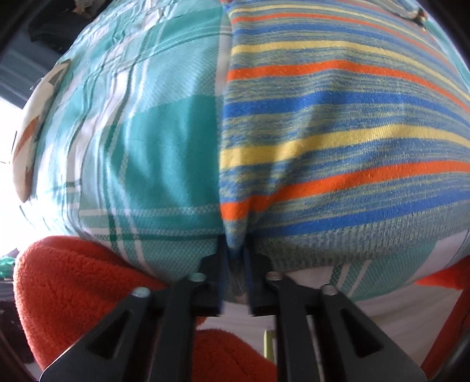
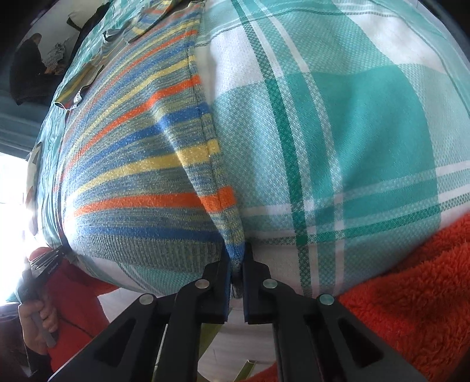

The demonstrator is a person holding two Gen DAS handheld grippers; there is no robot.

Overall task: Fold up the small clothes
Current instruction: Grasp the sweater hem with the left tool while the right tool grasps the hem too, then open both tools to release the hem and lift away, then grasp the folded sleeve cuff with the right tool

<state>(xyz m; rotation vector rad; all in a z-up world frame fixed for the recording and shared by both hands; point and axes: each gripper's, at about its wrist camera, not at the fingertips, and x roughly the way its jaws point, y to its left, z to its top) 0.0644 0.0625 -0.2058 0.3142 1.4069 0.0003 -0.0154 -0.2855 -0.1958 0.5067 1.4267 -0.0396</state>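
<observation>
A small striped garment (image 1: 337,141) in blue, yellow and orange lies flat on a teal plaid cloth (image 1: 141,141). My left gripper (image 1: 236,249) is shut on the garment's near left corner at the cloth's front edge. In the right wrist view the same striped garment (image 2: 132,176) spreads to the left, and my right gripper (image 2: 236,258) is shut on its near right corner, which is pinched up into a fold. The left gripper (image 2: 47,261) shows far left in that view, held in a hand.
The plaid cloth (image 2: 352,132) covers the whole work surface. The person's orange fleece sleeves (image 1: 73,288) (image 2: 411,279) are at the near edge. Another striped piece (image 2: 147,20) lies at the far end. A seated person (image 2: 29,64) is in the background.
</observation>
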